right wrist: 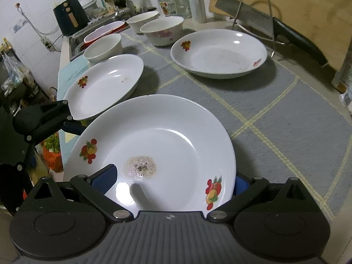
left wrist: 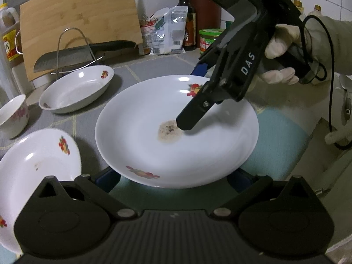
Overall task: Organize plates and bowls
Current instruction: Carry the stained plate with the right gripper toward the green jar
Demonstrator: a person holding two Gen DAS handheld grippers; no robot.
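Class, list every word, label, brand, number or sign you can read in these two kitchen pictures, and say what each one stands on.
"DAS": white letters on the black body of the right tool.
Dark sauce bottle: label too blurred to read.
Green-lidded tub: print too blurred.
White packets: print too small.
Oil bottle: red and yellow label unreadable.
Glass jar: label unreadable.
Cleaver: blade marking too faint.
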